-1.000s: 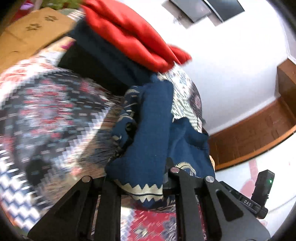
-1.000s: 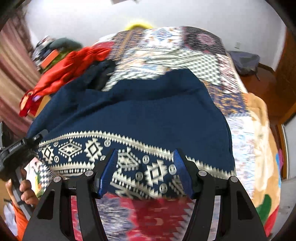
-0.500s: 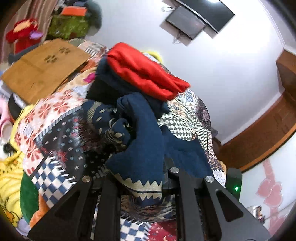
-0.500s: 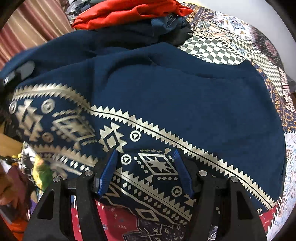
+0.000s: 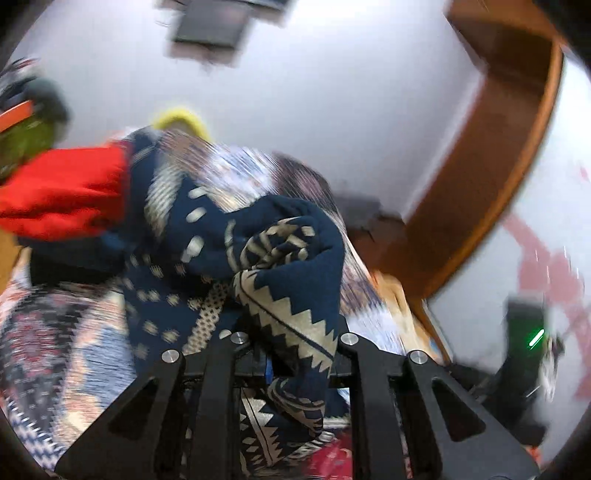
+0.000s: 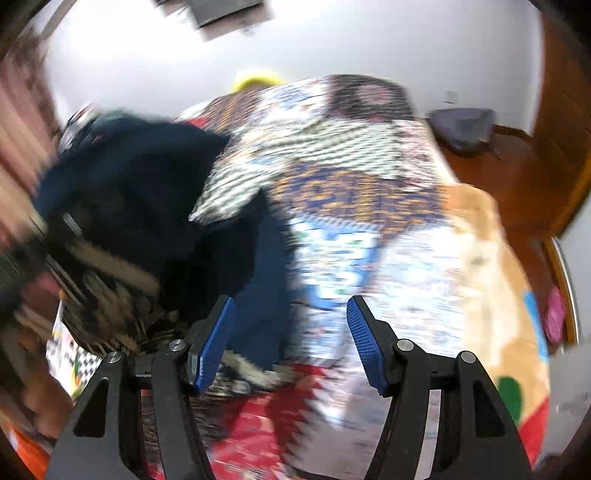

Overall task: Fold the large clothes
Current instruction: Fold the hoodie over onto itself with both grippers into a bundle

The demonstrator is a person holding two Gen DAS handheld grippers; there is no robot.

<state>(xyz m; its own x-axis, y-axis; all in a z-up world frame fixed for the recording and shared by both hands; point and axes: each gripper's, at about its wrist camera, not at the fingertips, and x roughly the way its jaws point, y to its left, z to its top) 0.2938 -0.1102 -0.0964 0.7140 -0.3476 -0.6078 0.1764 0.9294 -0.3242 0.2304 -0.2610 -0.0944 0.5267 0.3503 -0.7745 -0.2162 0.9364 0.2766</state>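
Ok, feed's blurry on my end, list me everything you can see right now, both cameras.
navy patterned garment: 1, dark blue with cream zigzag trim, bunched on the bed, hem caught in the left gripper.
red garment: 1, red, on the pile at far left of the left view.
patchwork bedspread: 1, multicoloured, covers the bed.
yellow item: 1, yellow, at the bed's far end; too blurred to name.
wall screen: 1, dark, high on the white wall.
wooden trim: brown, right of the bed.
left gripper: black, shut on the garment's hem.
right gripper: black with blue fingers, open, nothing between them.
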